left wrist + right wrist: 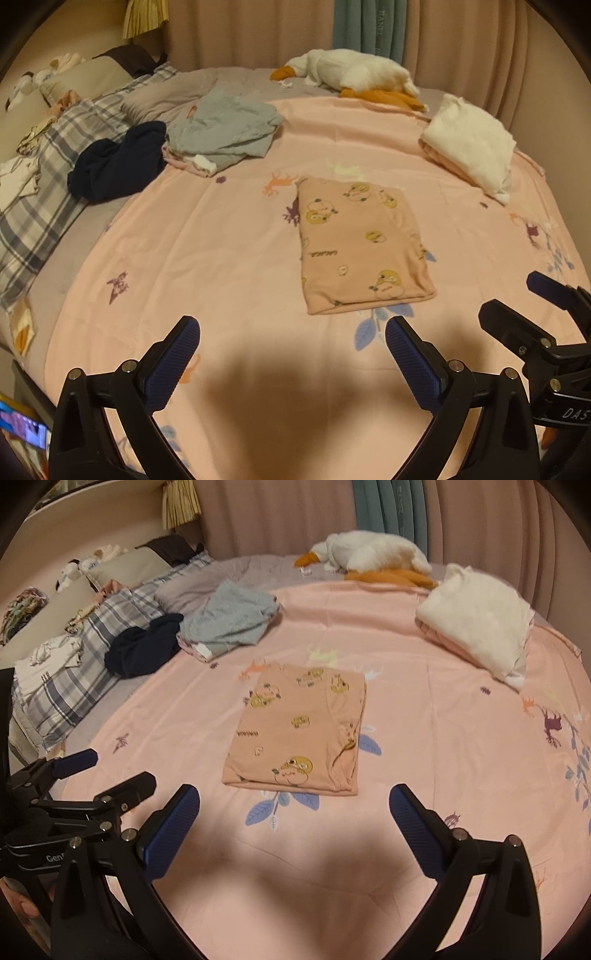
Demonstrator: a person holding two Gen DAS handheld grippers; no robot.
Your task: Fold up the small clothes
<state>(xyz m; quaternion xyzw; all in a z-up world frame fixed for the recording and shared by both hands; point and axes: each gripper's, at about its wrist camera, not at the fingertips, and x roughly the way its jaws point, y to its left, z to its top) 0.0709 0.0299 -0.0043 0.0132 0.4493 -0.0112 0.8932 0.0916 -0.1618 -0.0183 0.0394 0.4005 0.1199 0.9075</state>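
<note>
A small pink garment with yellow cartoon prints lies folded into a flat rectangle on the pink bedsheet; it also shows in the right wrist view. My left gripper is open and empty, held above the sheet just short of the garment's near edge. My right gripper is open and empty, also just short of that edge. Each gripper appears beside the other: the right one in the left wrist view, the left one in the right wrist view.
A pile of unfolded clothes lies at the back left: a grey-blue piece and a dark navy piece. A stack of folded white and pink clothes sits at the back right. A white goose plush lies by the curtain. Plaid pillows line the left.
</note>
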